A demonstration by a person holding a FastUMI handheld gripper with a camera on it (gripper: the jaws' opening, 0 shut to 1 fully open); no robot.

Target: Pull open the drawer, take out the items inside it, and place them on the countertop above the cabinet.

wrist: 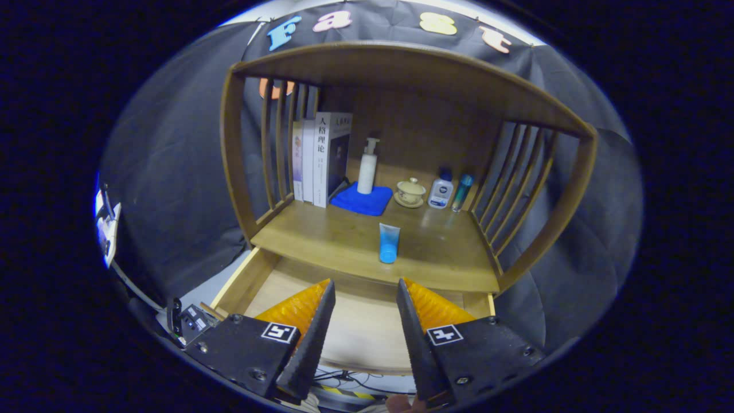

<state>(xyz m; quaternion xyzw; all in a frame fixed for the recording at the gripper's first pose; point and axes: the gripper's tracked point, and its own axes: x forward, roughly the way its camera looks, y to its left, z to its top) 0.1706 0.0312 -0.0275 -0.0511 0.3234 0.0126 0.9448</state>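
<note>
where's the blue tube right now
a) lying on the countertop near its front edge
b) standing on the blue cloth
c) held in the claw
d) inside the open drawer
a: the blue tube lies on the countertop near its front edge, beyond the open claw, whose fingers hold nothing and hang over the open drawer.

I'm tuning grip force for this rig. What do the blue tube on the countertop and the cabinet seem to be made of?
The blue tube, standing beyond the open gripper, looks like soft glossy plastic: smooth, evenly coloured, faint sheen. The cabinet looks like brown wood with a satin finish: visible grain, dull reflections. The drawer looks like paler wood.
</note>
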